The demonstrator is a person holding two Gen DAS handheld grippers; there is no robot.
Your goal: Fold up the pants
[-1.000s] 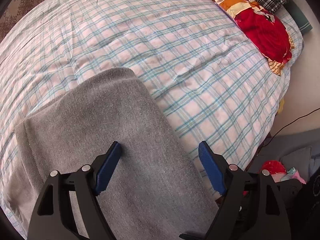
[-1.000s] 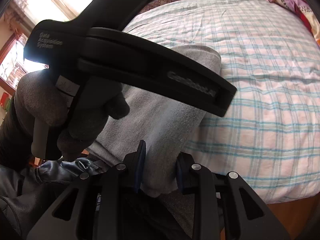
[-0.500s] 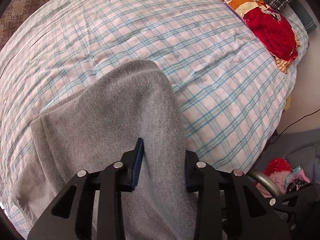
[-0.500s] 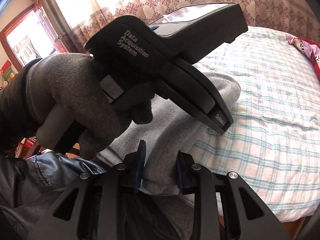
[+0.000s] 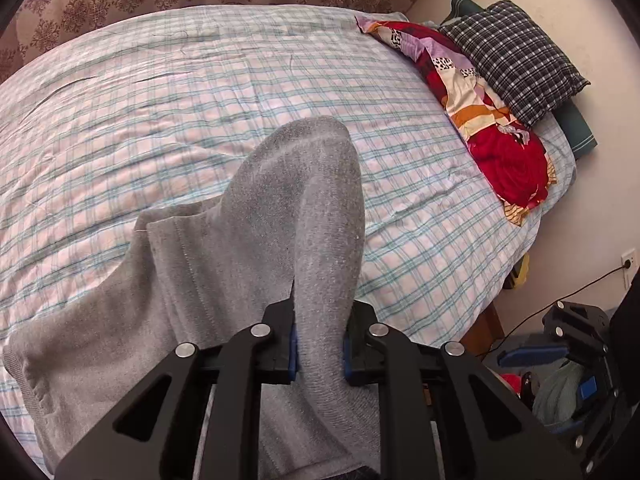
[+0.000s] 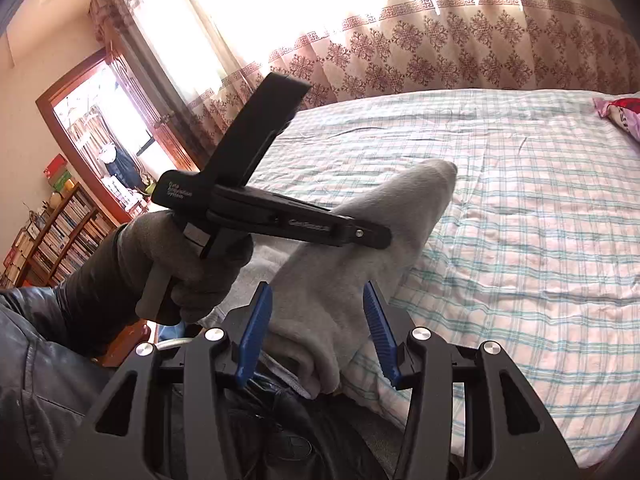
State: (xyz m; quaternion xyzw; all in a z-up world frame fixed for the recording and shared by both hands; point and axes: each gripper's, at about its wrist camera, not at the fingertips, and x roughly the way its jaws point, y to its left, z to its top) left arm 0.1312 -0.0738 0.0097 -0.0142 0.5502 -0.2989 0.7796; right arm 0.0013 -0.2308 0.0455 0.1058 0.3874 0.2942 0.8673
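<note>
Blue pads of the right gripper (image 6: 318,334), clamped half a second ago, now stand wide around one pair of grey sweatpants (image 5: 256,248) on the plaid bedsheet (image 5: 200,100); left gripper (image 5: 320,350) stays pinching a fold.

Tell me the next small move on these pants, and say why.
Probably carry the left gripper forward and lay its fold down: it is shut on the grey pants, lifted in a ridge over the bed, while the right gripper is open.
</note>
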